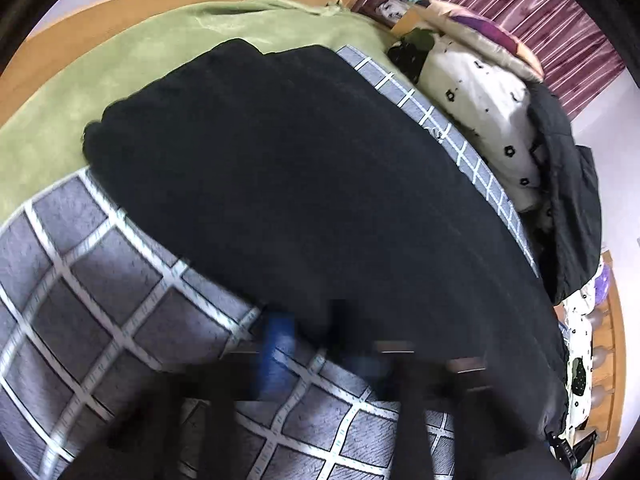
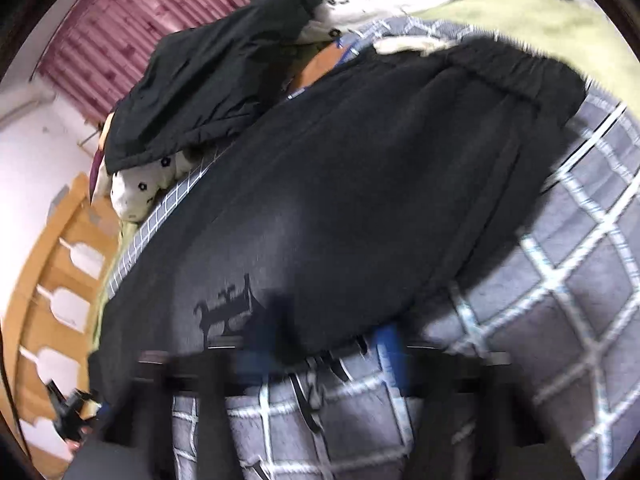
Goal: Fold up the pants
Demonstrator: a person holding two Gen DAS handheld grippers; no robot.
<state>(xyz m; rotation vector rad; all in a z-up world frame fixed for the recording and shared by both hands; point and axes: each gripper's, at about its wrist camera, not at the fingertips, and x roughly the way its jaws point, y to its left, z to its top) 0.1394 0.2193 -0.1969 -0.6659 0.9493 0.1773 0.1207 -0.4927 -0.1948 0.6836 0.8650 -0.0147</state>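
Observation:
Black pants (image 1: 304,184) lie spread across a grey checked sheet (image 1: 100,312), and their elastic waistband (image 2: 516,68) is at the far end in the right wrist view. My left gripper (image 1: 324,354) is at the near edge of the pants, blurred, with its blue fingers (image 1: 276,344) closed on the fabric edge. My right gripper (image 2: 332,338) is at the same near edge beside a small printed logo (image 2: 228,312). A bunch of black cloth fills the gap between its blue fingers (image 2: 390,348). Black cords (image 2: 304,404) hang from the edge there.
A green blanket (image 1: 120,72) lies beyond the pants. A white flowered pillow (image 1: 480,112) and a dark jacket (image 1: 568,200) are piled along the far side by the wooden bed rail (image 2: 52,272). Striped maroon curtains (image 2: 120,28) hang behind.

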